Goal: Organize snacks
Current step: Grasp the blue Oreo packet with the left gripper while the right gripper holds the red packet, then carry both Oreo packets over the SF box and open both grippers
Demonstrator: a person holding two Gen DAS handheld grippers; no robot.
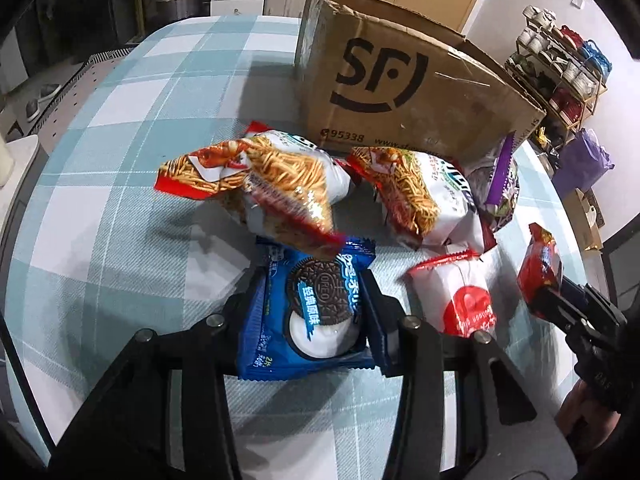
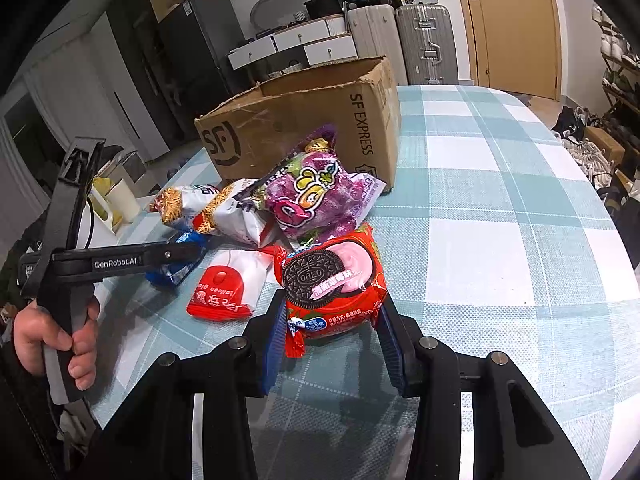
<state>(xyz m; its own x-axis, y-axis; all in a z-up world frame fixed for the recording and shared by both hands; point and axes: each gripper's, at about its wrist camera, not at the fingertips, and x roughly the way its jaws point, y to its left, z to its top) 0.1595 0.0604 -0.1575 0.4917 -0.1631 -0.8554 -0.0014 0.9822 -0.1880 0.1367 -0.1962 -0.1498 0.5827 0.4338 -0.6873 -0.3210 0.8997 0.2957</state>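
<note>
In the left wrist view a blue Oreo pack (image 1: 316, 312) lies on the checked tablecloth (image 1: 120, 208), and my left gripper (image 1: 314, 284) is shut on it, fingers pressed against both long sides. My right gripper (image 2: 332, 308) is shut on a red strawberry Oreo pack (image 2: 332, 280), held just above the cloth. Behind them lie two noodle-snack bags (image 1: 256, 176) (image 1: 420, 196), a purple pig-print bag (image 2: 316, 196) and a white-and-red packet (image 2: 228, 288). An open SF cardboard box (image 1: 400, 80) stands at the back of the pile.
The round table's rim (image 2: 624, 240) curves close on the right. Pale cups (image 2: 116, 196) sit by the left rim. Beyond the table are suitcases (image 2: 424, 40), drawers and a shoe rack (image 1: 560, 72). A person's hand (image 2: 60, 340) grips the left tool's handle.
</note>
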